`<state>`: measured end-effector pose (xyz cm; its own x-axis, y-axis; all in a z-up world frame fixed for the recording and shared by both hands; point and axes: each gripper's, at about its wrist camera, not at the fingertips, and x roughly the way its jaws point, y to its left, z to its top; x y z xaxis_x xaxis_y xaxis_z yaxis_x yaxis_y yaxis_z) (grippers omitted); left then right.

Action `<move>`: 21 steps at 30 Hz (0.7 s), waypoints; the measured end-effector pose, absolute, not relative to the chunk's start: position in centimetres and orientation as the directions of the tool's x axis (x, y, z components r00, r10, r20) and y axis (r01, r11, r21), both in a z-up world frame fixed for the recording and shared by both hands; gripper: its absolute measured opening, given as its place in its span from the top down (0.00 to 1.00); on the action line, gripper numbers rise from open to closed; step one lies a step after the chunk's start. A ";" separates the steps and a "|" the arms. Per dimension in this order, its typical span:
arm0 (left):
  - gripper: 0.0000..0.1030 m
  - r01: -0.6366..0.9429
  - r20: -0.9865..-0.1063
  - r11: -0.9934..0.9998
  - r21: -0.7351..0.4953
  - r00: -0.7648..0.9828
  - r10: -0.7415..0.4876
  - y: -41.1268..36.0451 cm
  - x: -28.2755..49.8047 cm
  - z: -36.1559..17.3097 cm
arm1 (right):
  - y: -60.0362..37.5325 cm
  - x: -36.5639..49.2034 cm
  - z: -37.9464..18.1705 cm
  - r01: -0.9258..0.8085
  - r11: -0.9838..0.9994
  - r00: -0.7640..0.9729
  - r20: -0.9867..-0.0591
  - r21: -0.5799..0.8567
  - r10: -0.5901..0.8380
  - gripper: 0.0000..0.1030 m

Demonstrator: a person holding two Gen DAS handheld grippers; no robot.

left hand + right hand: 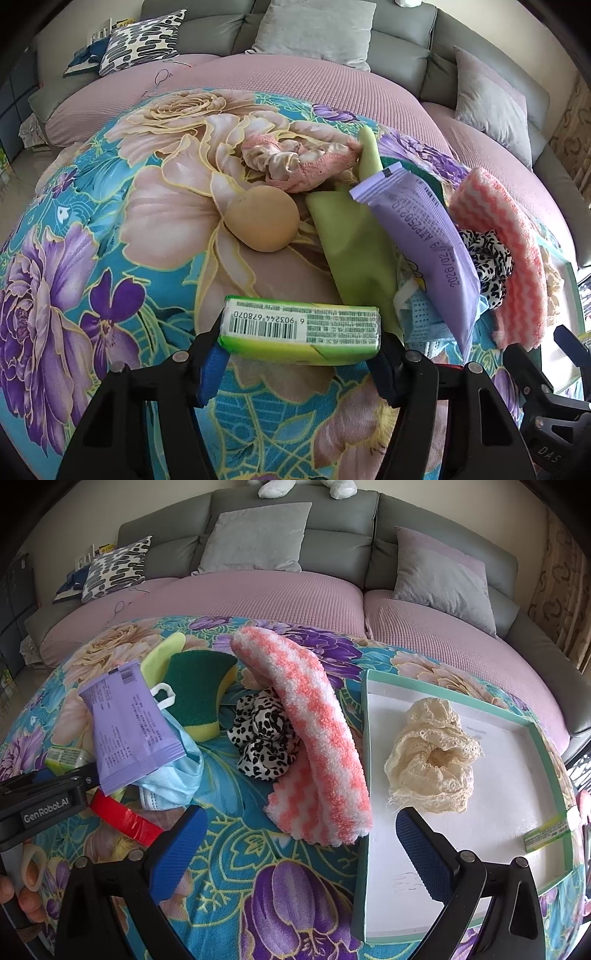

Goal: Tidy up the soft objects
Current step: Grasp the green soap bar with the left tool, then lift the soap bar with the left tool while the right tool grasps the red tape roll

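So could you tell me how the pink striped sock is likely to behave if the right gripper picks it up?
The sock looks fluffy and already droops over the tray edge, so it will probably hang limp from wherever it is pinched. Its fuzzy pile should grip well between the open right gripper pads. It touches the leopard scrunchie, which might drag along.

Background, upper frame: grey sofa with mauve seat covers; grey cushions centre and right; patterned cushion upper left. Floral cloth covers the foreground surface.
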<state>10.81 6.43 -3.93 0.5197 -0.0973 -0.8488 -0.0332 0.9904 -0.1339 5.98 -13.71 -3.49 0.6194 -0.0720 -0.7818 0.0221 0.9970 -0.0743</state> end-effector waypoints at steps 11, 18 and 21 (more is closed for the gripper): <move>0.35 -0.099 -0.835 0.984 -0.148 0.545 -0.071 8.4 10.2 -2.5 | -12.2 5.5 -2.4 -0.020 0.999 0.653 -0.757 -0.040 -0.017 0.00; 0.35 -0.185 -0.827 0.973 -0.139 0.562 -0.011 10.4 9.8 -1.6 | -9.6 5.4 -2.4 -0.107 0.994 0.653 -0.755 -0.012 0.061 0.00; 0.35 -0.224 -0.820 0.964 -0.141 0.573 0.014 11.6 9.5 -1.1 | -8.5 5.4 -2.6 -0.128 0.992 0.649 -0.757 -0.015 0.072 0.00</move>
<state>9.51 11.61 -1.12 0.5725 0.0138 -0.8198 -0.2245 0.9643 -0.1405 5.41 -8.55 -2.56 0.6489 0.0721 -0.7574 -0.1280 0.9917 -0.0153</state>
